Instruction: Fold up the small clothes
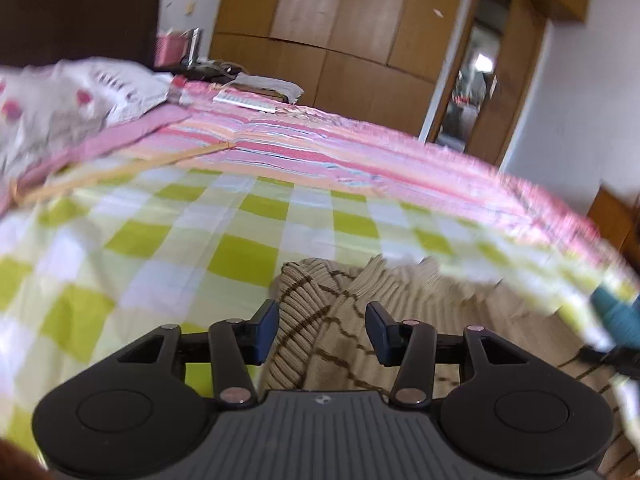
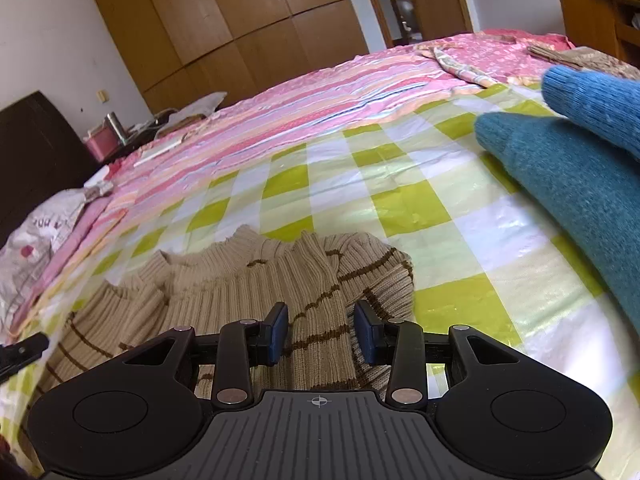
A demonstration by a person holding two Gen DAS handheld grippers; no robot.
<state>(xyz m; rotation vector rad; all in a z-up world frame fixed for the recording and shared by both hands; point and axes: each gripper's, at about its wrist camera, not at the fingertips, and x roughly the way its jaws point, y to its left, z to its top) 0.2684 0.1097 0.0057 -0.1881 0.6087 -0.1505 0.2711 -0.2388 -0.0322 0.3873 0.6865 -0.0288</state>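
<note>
Folding well means closing both half-open, empty jaws squarely on the sweater (image 2: 256, 292) ribs lying between them.

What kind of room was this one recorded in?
Most likely a home bedroom: a bed with striped pink bedding, a tall wooden wardrobe against the wall, and a dark headboard.

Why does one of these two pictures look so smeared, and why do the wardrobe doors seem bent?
Left wrist view: motion blur smears the pink striped bedspread and checked sheet; the left tongs stay sharp. Right wrist view: much crisper, the beige sweater ribs show clearly, with shiny glare on the checked sheet. Both views: the fisheye lens bows the wardrobe.
</note>
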